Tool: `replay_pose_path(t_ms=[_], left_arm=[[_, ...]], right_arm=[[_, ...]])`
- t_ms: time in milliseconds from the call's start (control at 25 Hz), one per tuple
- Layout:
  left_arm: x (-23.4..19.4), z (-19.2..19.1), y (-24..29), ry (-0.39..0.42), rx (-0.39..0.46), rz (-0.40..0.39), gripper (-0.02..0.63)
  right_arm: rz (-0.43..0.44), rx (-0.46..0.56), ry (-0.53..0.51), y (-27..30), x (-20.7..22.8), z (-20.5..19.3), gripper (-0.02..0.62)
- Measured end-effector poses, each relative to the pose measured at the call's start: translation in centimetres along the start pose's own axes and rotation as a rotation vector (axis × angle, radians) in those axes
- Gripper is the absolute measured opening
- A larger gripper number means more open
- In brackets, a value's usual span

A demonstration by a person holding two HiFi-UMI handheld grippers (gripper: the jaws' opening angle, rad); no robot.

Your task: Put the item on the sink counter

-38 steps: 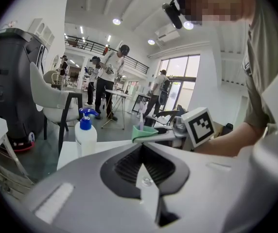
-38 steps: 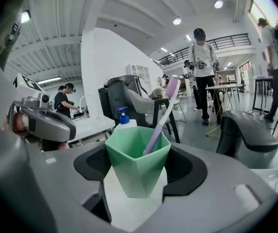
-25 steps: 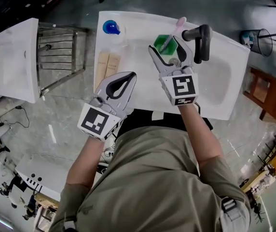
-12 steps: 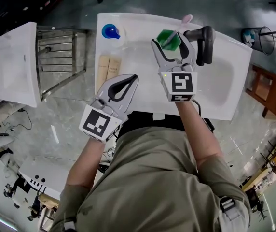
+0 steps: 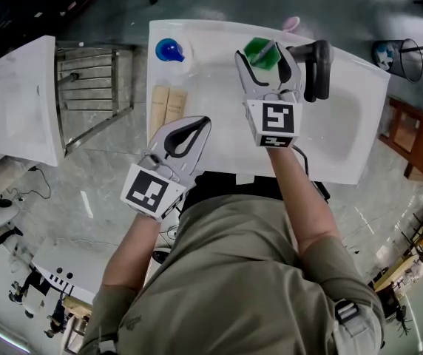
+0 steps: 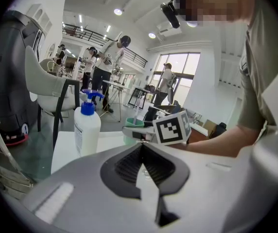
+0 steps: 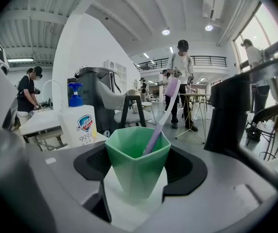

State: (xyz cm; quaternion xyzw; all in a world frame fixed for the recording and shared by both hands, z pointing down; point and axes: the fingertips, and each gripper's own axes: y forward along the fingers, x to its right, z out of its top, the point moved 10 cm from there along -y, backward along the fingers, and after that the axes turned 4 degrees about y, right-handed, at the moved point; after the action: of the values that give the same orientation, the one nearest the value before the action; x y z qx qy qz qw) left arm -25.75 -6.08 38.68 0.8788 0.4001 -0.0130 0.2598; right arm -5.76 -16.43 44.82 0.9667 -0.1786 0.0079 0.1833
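**Cup [image 5: 258,50] held over back ledge of sink counter [image 5: 197,72], set-down pending**

White sink counter fills the middle of the head view, its basin [image 5: 337,117] sunk into the right half and a black faucet [image 5: 315,65] standing at the rear. The right gripper [image 5: 265,56] reaches across the counter to the back ledge, just left of the faucet, its jaws closed on the sides of the green cup. Bare white surface lies directly beneath the cup, so the coming move looks to be a short, straight lowering with no sideways travel. Whether the base already touches the ledge cannot be told from either view. The left gripper [image 5: 197,124] hangs at the counter's front left edge, well apart from the cup, its jaws pressed together on nothing; the right hand is plainly the one doing the job.

A soap bottle [image 5: 169,49] with a blue pump stands at the rear left corner, clear of the landing spot, and two beige packs [image 5: 166,106] lie side by side on the left of the counter.

The cup is upright, faceted, translucent green plastic, wider at the mouth than at the base. A pale pink-and-lilac toothbrush [image 7: 165,110] leans inside it, head up and tilted towards the faucet side. That lean could let it brush the faucet or tip if the release is abrupt.
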Motion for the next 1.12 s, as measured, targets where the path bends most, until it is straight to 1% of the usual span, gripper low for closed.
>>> replay_pose_path(t_ms=[80,320,520,800,1120], left_arm=[[0.1,-0.2,0.0,0.004,0.013,-0.012,0.006],[0.1,-0.6,0.4,0.001,0.007,-0.019,0.006],[-0.1,-0.5,0.5,-0.004,-0.017,-0.008,0.006],[-0.2,-0.8,1.3,-0.003,0.001,-0.03,0.006],[-0.3,-0.8,1.5,-0.004,-0.014,-0.026,0.006]], right_arm=[[-0.005,0.0,-0.003,0.3,0.2,-0.1,0.319],[-0.009,0.001,-0.009,1.1,0.6,-0.4,0.319],[-0.013,-0.004,-0.008,1.4,0.6,-0.6,0.319],[-0.01,-0.012,-0.015,2.2,0.9,-1.1,0.319],[-0.004,-0.015,-0.018,2.4,1.0,-1.5,0.319]])
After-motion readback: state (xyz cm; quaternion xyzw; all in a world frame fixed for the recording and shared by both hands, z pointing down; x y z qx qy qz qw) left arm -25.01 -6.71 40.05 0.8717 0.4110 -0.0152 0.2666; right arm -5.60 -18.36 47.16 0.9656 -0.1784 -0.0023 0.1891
